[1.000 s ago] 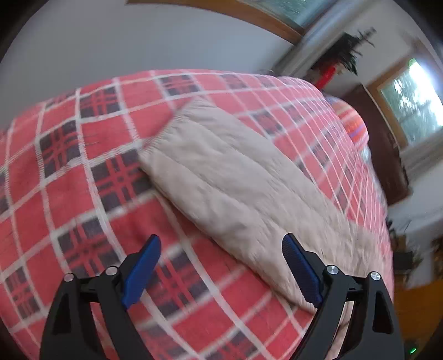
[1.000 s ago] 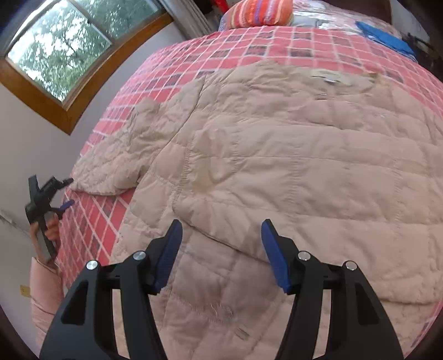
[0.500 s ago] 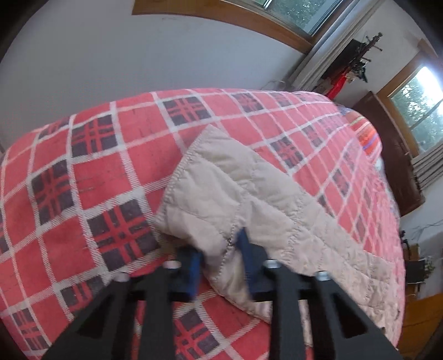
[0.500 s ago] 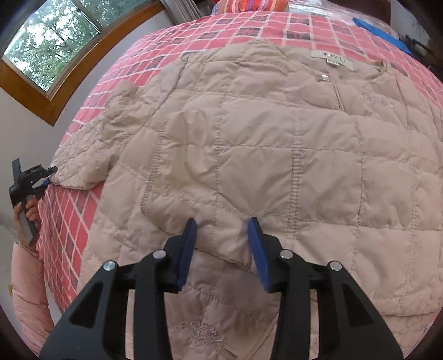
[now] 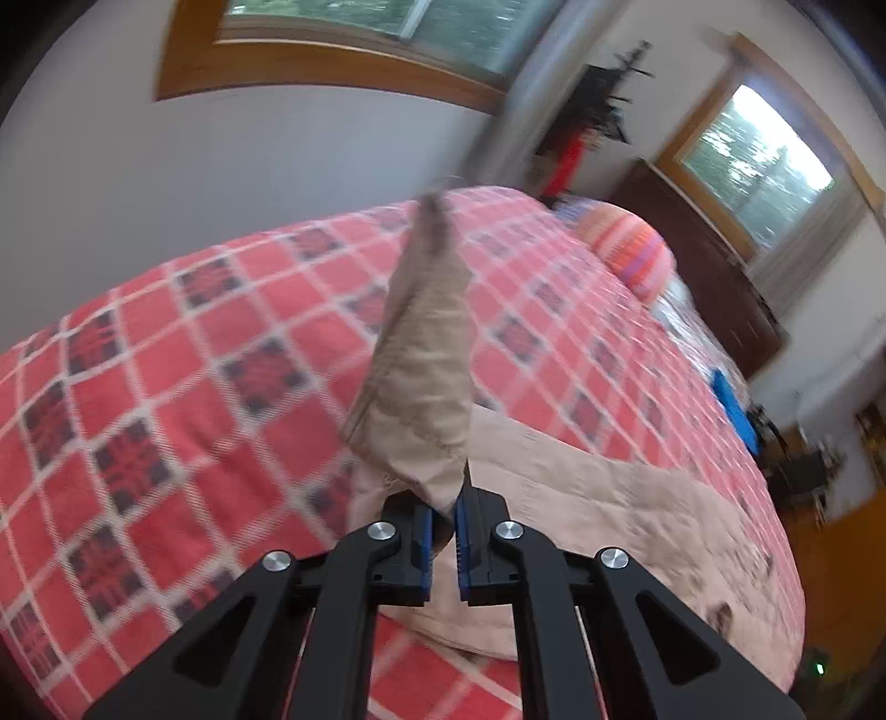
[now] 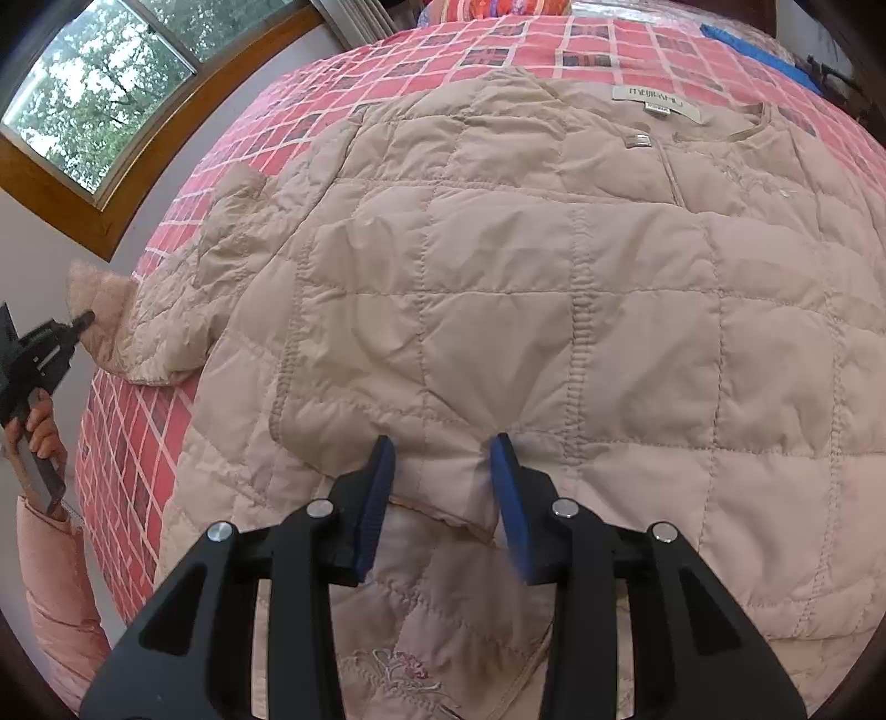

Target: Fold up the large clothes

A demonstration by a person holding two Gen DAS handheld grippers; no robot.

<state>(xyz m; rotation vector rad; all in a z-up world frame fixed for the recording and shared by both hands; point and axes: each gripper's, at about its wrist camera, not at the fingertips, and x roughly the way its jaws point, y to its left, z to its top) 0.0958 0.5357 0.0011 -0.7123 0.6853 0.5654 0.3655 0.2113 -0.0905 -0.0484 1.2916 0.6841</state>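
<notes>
The beige quilted jacket (image 6: 554, 310) lies spread with its front up on the bed (image 6: 498, 52), which has a red checked cover, and it takes most of the bed surface on the near side of the striped pillow (image 5: 626, 249). The left gripper (image 5: 441, 534) has its jaws closed on the end of the sleeve (image 5: 421, 376), and the sleeve stands lifted above the bed; in the right wrist view this gripper (image 6: 83, 320) shows at the far left of the jacket, held by a hand (image 6: 41, 432). The right gripper (image 6: 443, 487) sits at the lower front edge of the jacket, its jaws partly open with a ridge of fabric bunched between them; I cannot tell whether they already press it firmly. The step in hand seems to be to fold the sleeve inward over the body of the jacket. To do it well, I think the left gripper should carry the sleeve end in a low arc toward the middle of the jacket, so that the crease falls along the shoulder seam and the sleeve lands flat, not twisted. The right gripper should hold the jacket in place meanwhile, because the padded fabric is slippery and springy and may slide on the cover. At the neck of the jacket there is a woven label (image 6: 656, 102) with dark letters, but the writing is too small and blurred to read. Below the right gripper a small embroidery (image 6: 396, 673) shows on the fabric, without any letters.
</notes>
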